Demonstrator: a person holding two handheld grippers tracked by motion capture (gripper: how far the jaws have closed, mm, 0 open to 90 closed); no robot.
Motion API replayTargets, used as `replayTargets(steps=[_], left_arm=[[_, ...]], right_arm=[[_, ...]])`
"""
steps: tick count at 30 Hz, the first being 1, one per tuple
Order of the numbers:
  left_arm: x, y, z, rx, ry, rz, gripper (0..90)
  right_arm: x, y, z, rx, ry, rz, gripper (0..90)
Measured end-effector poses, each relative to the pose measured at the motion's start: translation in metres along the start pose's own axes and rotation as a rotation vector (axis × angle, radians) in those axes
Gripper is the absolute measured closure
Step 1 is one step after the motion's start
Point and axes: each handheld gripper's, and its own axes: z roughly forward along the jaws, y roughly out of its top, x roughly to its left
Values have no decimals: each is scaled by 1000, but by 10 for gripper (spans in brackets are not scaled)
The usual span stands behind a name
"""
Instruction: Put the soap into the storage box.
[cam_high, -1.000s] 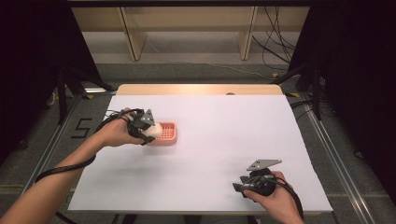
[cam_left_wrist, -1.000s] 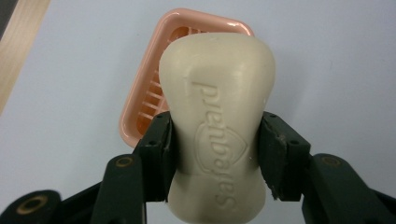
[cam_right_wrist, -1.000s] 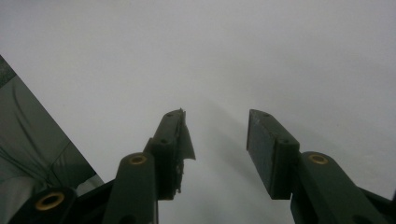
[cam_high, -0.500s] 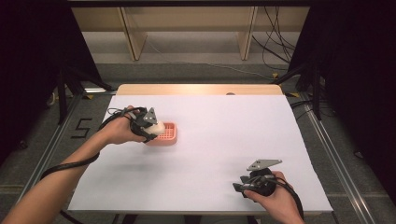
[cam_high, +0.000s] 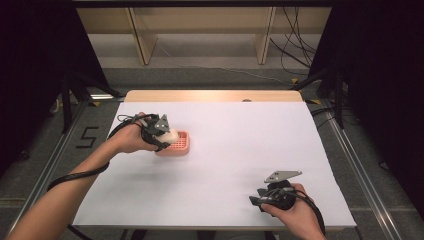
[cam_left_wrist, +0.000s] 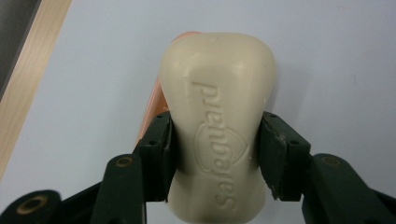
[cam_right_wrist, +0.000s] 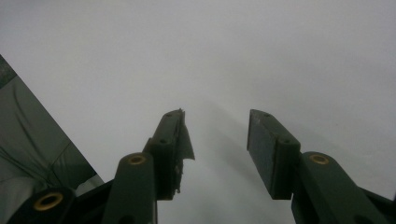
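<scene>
L gripper (cam_high: 167, 131) clamps soap (cam_left_wrist: 218, 121) across its narrow waist, pads pressed into both sides. Vs 1 s ago: L hand has come slightly nearer, soap now sits clearer above dish's (cam_high: 176, 144) left edge, not down in it. Small shift only; R side same as before. Reads as soap lifted off the dish or about to be set in it, can't tell which; either way soap is airborne, carried by L, dish free on table (cam_high: 225, 165).

Materials: soap = cream bar, matte waxy, rounded corners, pinched-in middle, embossed brand lettering + shield along its face. Dish = pink plastic, rectangular w/ rounded corners, gridded/perforated floor; in L gripper view a pink sliver shows behind the bar. Table = smooth white sheet, wood strip at far edge.

R gripper (cam_high: 260, 200) near front-right edge, well apart from soap + dish, jaws parted w/ nothing between. Its left pad (cam_right_wrist: 180, 140) looks torn, rubber flap peeling off.
</scene>
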Motion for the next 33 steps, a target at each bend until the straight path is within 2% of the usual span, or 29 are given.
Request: replayTargets(steps=[4, 15, 18, 23, 25, 33], left_arm=[[1, 1, 1, -4, -2, -8, 496], [2, 5, 6, -9, -8, 12, 496], [2, 6, 7, -8, -13, 4, 496], [3, 7, 9, -10, -12, 8, 496], [4, 8, 10, -14, -16, 3, 495], [6, 8, 12, -14, -3, 22, 496]], right_arm=[[0, 0, 0, 4, 3, 1, 567], [0, 0, 0, 0, 4, -2, 567], [0, 0, 0, -1, 3, -1, 566], [1, 1, 0, 14, 7, 17, 566], [0, 1, 0, 5, 3, 1, 566], [1, 1, 0, 9, 8, 17, 566]])
